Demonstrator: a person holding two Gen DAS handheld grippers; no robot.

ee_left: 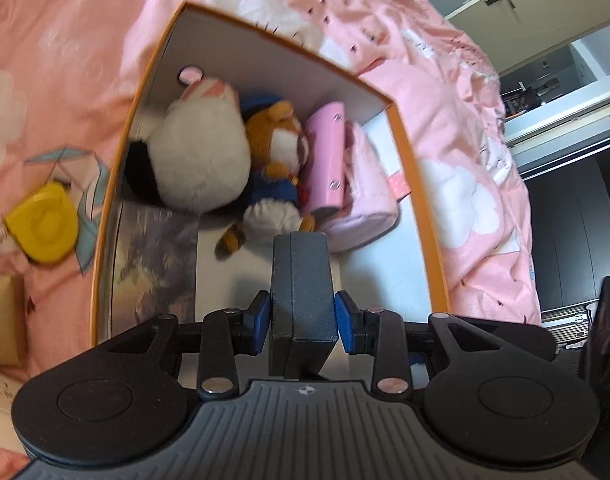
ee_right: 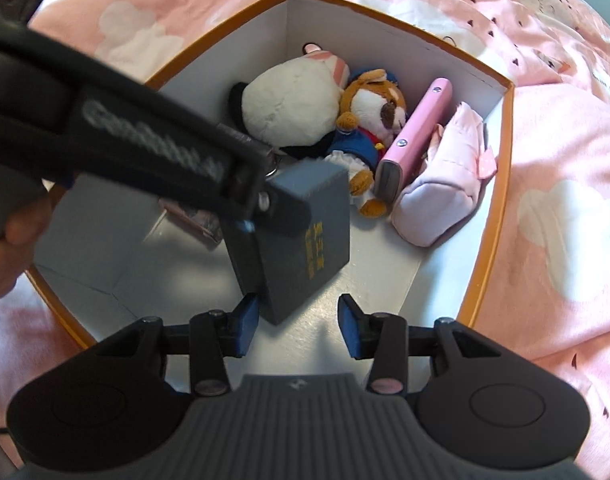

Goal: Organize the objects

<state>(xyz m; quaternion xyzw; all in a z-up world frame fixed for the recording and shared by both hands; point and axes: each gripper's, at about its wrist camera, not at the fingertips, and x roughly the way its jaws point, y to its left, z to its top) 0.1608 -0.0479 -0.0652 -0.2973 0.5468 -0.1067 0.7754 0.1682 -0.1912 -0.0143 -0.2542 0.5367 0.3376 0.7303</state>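
Left fingers [ee_left: 303,314] clamp the grey box [ee_left: 301,284] over the orange box [ee_left: 105,216]; right fingers [ee_right: 299,326] apart.

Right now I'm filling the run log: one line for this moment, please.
left gripper: shut on dark grey box | right gripper: open, empty | box over orange bin | plush toys, pink pouch inside

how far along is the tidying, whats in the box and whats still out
Done: the white plush, brown plush, pink case and pink pouch lie in the orange box. In hand: the left tool holds the dark grey box over the box's floor; the right tool is open beside it. Left: the yellow item and gold box on the bedding.
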